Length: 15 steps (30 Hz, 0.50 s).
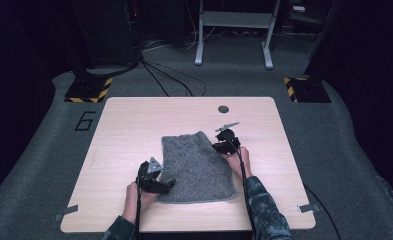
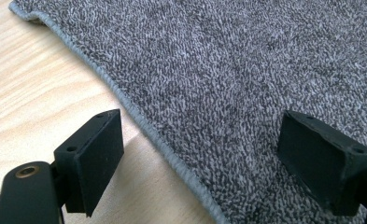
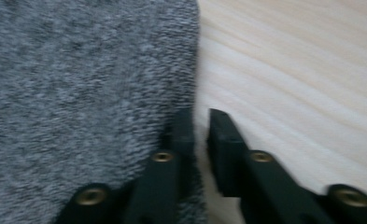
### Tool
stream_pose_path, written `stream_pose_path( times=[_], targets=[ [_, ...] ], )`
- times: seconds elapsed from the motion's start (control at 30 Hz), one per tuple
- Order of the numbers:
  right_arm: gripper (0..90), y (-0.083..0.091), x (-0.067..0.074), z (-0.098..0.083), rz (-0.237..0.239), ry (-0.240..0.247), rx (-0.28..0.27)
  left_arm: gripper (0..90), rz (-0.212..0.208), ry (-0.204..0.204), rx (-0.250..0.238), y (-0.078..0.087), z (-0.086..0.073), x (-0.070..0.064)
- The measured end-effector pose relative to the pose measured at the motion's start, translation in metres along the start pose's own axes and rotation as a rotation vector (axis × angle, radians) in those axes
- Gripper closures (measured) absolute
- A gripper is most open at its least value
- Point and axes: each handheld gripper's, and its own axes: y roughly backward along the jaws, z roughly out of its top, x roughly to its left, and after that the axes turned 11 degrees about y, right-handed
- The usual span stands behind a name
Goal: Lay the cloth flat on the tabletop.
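Nearest the camera in the left gripper view, the two black jaws of the left gripper are seen standing wide apart, one over the bare desk and one over the grey cloth, with the cloth's stitched hem running between them and nothing pinched. In the right gripper view, the right gripper is seen with its jaws brought nearly together at the cloth's side edge; the edge appears to be nipped between them, though blur leaves it uncertain how much fabric has been caught.

Several slips can be judged likely. If only a thin lip of the hem has been taken on the right, it could be pulled free as soon as the edge is lifted. Because the left side is not yet held, the cloth could be dragged askew across the smooth desk or bunched when the right side is raised. If the left jaws are closed without going lower, the flat hem could be missed and only wood scraped.

The cloth is a speckled, dark-and-light grey knitted or towelling piece, roughly rectangular, bound with a narrow grey hem. It lies flat on the near middle of the desk, between the two grippers, its far edge slightly rounded.
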Motion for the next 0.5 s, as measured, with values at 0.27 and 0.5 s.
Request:
stream_pose_path(
  times=[0.27,0.5],
  targets=[
    [90.0,0.011,-0.001,-0.001,-0.060,-0.023,-0.031,14.5,0.000,-0.001,0.000,0.000,0.000,0.000],
    [82.3,0.018,0.000,0.001,-0.031,-0.022,-0.061,14.5,-0.002,0.003,-0.001,0.000,0.000,0.000]
  ],
)
